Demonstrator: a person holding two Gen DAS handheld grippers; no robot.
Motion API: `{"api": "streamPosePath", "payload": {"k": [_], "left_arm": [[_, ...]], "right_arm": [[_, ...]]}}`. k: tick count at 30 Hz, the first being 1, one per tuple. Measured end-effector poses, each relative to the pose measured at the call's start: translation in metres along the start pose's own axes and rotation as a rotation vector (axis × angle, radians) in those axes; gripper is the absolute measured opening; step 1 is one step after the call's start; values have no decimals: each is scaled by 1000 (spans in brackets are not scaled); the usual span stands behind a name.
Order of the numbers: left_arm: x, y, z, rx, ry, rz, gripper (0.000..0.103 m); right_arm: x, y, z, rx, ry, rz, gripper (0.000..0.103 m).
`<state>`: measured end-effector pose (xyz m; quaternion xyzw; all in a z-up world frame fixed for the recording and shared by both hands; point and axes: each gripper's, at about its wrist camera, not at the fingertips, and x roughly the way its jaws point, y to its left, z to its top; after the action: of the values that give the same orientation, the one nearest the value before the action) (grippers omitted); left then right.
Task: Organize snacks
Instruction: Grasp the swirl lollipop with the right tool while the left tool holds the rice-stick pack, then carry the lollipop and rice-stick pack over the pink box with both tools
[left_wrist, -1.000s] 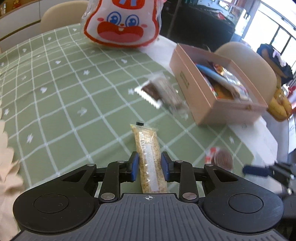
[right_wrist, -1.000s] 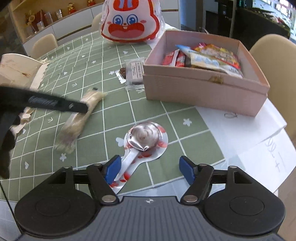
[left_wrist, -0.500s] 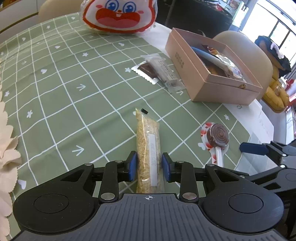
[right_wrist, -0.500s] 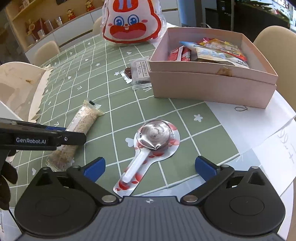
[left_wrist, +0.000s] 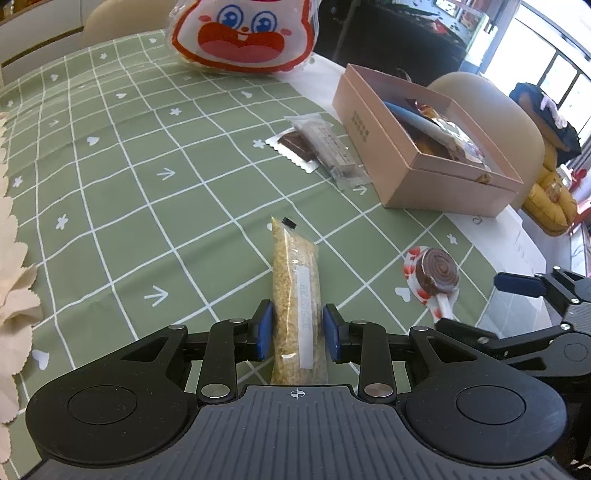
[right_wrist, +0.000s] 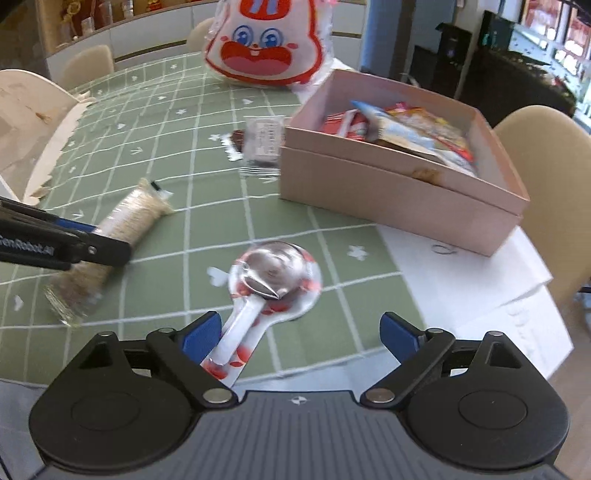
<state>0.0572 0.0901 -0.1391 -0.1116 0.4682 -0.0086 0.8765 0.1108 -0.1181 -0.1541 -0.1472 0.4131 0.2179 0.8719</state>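
Left wrist view: a desk (left_wrist: 110, 177) under a green checked cloth, beige chairs behind it, bright windows at right. The left tool (left_wrist: 297, 334) is clenched on a clear, grain-filled snack bar (left_wrist: 295, 291) lying lengthwise on the cloth. A pink box (left_wrist: 417, 177) of snacks sits far right, two wrapped bars (left_wrist: 317, 147) beside it.

Right wrist view: the same cloth, with cabinets behind. The right tool (right_wrist: 301, 332) is spread wide, released, over a wrapped lollipop (right_wrist: 273, 273) whose stick touches its left finger. A rabbit-face bag (right_wrist: 267, 48) stands beyond.
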Motion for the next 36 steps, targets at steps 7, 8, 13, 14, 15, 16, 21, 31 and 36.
{"api": "streamPosePath", "payload": {"k": [7,8,13,14,15,16,21,31,36], "left_arm": [[-1,0,-3,-2,-21,1,33],[-1,0,-3,-5,-22,0,33],[-1,0,-3,-15,-23,2,33],[-1,0,-3,-18,-23,2,33],[-1,1,-3,-26,-22,2,33],[-1,1,-3,-34,-20,0,33],[-2,0,-3,-29,-4,2,33],[-3,-17,-3,-19,40,37,30],[-39,-44,6,7,-52,-180,30]], "right_arm": [[-3,-11,11,62,-44,64,71],[-1,-8,13,52,-52,65,70],[14,3,24,15,-33,84,46],[16,3,24,19,-26,91,46],[16,4,25,20,-27,90,46],[13,3,25,20,-28,93,46],[-12,-7,21,71,-48,116,46],[-86,-44,5,154,-177,84,45],[-126,-76,7,202,-254,50,46]]}}
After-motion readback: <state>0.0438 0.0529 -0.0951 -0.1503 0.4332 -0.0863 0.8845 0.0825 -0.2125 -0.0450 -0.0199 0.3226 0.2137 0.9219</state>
